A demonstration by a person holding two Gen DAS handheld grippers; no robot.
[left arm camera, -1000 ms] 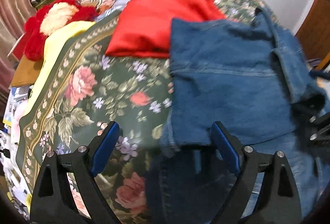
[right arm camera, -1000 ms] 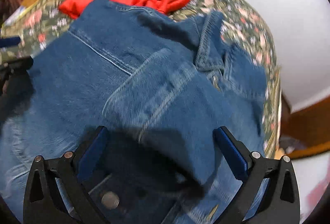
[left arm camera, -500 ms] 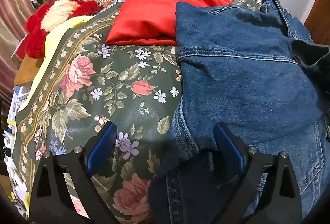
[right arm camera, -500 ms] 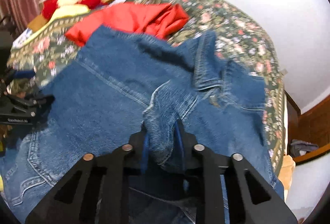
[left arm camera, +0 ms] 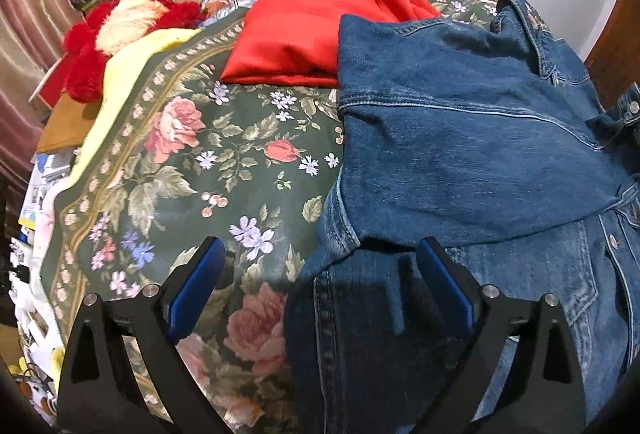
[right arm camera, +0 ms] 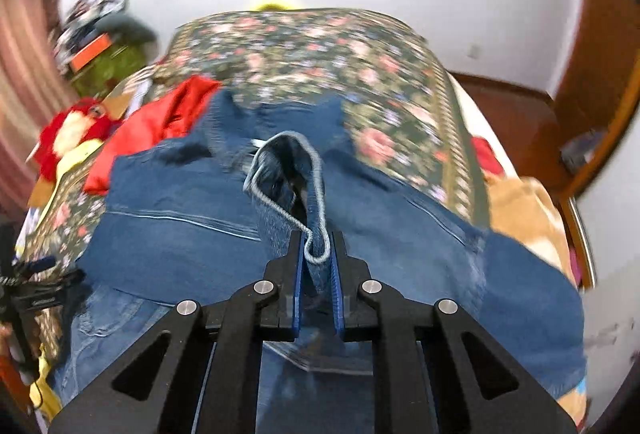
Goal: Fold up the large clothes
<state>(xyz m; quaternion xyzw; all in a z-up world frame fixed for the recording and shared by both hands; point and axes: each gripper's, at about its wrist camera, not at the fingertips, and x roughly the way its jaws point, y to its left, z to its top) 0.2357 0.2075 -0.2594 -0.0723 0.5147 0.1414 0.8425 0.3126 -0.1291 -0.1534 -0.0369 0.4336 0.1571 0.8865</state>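
A blue denim jacket (left arm camera: 460,138) lies partly folded on a floral bedspread (left arm camera: 224,170). My left gripper (left arm camera: 320,266) is open and empty, low over the jacket's near left edge. In the right wrist view my right gripper (right arm camera: 317,254) is shut on a fold of the denim jacket's cuff (right arm camera: 292,178) and holds it lifted above the rest of the jacket (right arm camera: 180,234). The left gripper (right arm camera: 36,290) shows at the far left edge there.
A red garment (left arm camera: 320,30) lies folded beyond the jacket, touching its far edge. A red plush toy (left arm camera: 120,34) and yellow cloth (left arm camera: 128,70) sit at the bed's left. Clutter piles stand at the back left. A tan blanket (right arm camera: 524,210) lies at the bed's right edge.
My right gripper closed on the jacket cuff and lifted it up and back. The left gripper stayed open, shifting only slightly.
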